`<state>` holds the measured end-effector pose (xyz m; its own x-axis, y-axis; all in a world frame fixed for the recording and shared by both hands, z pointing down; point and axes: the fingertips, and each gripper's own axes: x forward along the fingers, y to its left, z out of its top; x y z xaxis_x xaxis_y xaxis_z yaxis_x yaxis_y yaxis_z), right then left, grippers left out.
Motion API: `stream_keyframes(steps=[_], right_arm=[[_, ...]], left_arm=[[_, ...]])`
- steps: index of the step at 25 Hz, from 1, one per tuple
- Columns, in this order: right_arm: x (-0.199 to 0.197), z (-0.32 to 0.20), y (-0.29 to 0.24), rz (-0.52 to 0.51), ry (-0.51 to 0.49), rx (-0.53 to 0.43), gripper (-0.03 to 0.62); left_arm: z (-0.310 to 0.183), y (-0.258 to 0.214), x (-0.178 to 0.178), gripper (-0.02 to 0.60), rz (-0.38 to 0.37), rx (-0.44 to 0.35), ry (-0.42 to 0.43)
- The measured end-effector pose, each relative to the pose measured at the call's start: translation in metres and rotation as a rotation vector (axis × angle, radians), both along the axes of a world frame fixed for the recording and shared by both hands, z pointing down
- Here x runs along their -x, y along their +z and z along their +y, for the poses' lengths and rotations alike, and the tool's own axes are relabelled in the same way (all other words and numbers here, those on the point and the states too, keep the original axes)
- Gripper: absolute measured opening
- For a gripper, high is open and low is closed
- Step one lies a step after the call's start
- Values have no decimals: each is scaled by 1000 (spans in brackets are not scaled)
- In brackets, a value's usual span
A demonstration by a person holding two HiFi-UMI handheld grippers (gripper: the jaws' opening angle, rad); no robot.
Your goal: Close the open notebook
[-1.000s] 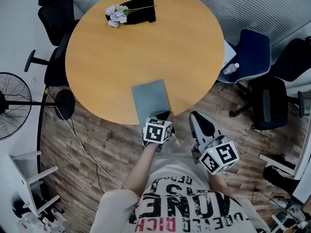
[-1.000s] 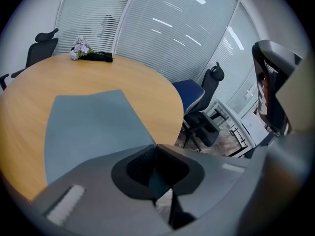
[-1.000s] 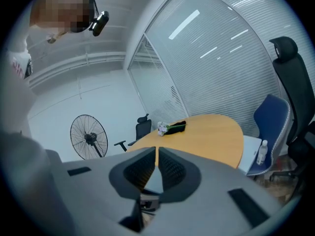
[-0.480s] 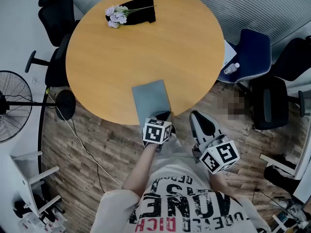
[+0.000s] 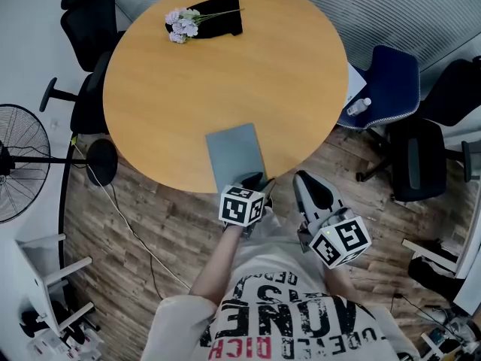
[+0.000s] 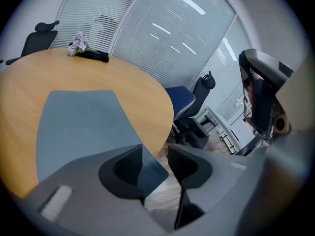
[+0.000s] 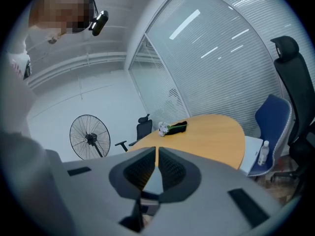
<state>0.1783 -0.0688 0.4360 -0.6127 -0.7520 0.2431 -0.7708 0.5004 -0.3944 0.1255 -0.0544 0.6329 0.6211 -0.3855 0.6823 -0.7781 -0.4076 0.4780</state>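
Clamped a second ago, the left gripper is opening its jaws, the closed grey notebook's near corner between them. It lies at the table's near edge. The right gripper is pressed together, empty.

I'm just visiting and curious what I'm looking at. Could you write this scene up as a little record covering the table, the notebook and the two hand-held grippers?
Table: round, wooden
Notebook: grey, closed, lying flat at the table's near edge
Left gripper: jaws opening, the notebook's near corner between them, not clamped
Right gripper: jaws together, nothing between them, held off the table
Far side of table: flowers on a black cloth
Task status: the notebook looks already shut
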Motion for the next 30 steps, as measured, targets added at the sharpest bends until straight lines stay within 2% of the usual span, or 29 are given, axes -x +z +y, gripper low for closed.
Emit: stream_keyframes(steps=[14, 30], right_arm=[[3, 2, -3, 17, 0, -4, 26], [10, -5, -1, 27, -20, 4, 26]], left_arm=[[-1, -4, -1, 168, 22, -1, 0], [-16, -8, 12, 43, -25, -58, -54]])
